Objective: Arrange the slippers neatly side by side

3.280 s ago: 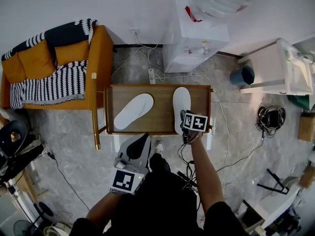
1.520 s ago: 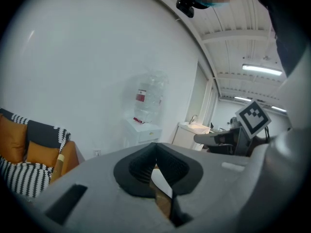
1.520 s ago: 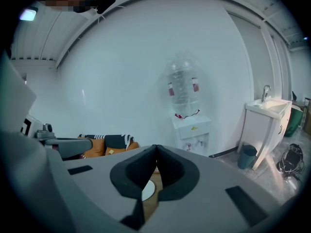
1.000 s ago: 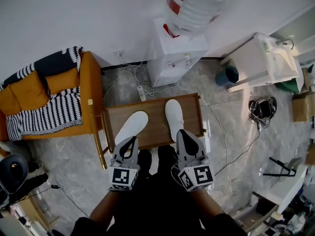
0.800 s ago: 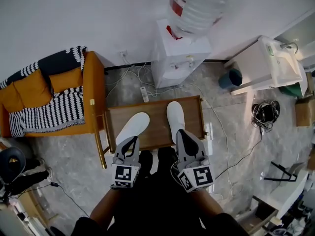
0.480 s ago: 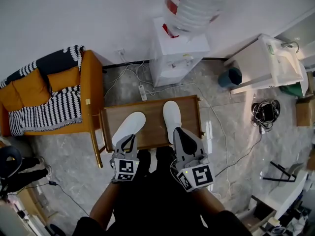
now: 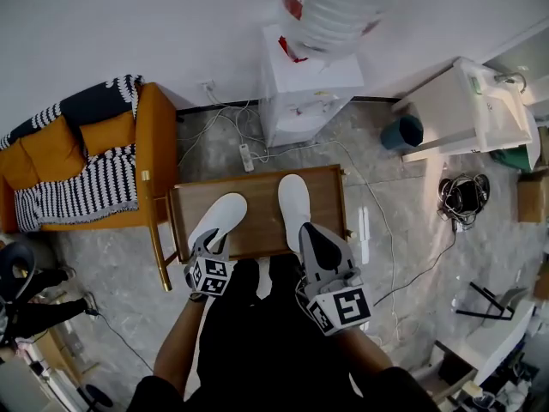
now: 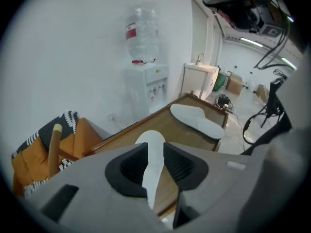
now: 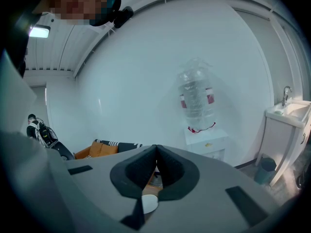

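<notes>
Bright and even in the head view, with soft white light all round and only faint shadows on the floor (image 7: 403,221). Catching a pale streak of glare just right of the table (image 7: 257,209). Stretching and smearing the bottle (image 7: 343,7) at the top edge. Over to the left gripper view now: bending hard at the rim, black in the corners, soft on the left tool (image 8: 154,149) up close, glowing from a strip light (image 8: 250,41) at upper right. Cooler and bluish in the right gripper view, flaring from a lamp (image 9: 39,31) at upper left, dull and slightly blurred on the right tool (image 9: 155,154).
</notes>
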Available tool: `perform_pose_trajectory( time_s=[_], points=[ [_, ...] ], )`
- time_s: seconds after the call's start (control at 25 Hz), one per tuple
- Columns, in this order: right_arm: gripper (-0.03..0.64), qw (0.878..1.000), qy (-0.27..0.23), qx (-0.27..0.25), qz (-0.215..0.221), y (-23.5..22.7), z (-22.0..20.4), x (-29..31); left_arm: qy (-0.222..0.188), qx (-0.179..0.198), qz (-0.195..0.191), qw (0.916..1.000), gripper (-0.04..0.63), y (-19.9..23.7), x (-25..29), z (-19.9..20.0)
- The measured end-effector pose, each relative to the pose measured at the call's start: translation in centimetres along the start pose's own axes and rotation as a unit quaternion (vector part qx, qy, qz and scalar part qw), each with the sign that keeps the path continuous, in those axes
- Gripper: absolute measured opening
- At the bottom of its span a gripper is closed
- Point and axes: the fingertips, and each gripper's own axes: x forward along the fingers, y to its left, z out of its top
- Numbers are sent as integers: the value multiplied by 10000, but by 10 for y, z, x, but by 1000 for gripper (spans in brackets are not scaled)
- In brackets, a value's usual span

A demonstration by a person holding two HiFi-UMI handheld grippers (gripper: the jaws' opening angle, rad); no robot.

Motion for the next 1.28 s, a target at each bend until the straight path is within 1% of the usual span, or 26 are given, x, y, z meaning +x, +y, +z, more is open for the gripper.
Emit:
perform_pose_trajectory(
  time_s=[0.16, 0.32, 0.56, 0.72, 0.92, 1.08, 1.28],
  points=[
    [12, 10000, 57, 39, -25, -6, -5, 0, 385, -79, -91, 9992, 115, 2, 21, -28],
    [12, 9999, 99, 47, -48, -11, -8, 1, 697, 133, -126, 9974, 137, 1, 34, -44],
    [12, 9998, 178, 72, -77, -16, -13, 1, 1021, 235, -185, 9943, 144, 1, 52, -57],
    [12, 9997, 224, 88, -80, -18, -15, 3, 1185, 234, -148, 9926, 144, 2, 65, -68],
    [12, 9995, 261, 116, -101, -21, -17, 6, 1352, 195, -69, 9906, 110, 4, 72, -73],
    [12, 9994, 284, 129, -117, -25, -19, 7, 1392, 58, -33, 9902, 73, 5, 74, -74],
    [12, 9994, 286, 149, -132, -29, -20, 9, 1362, -352, -121, 9900, 54, 6, 75, -73]
  ],
)
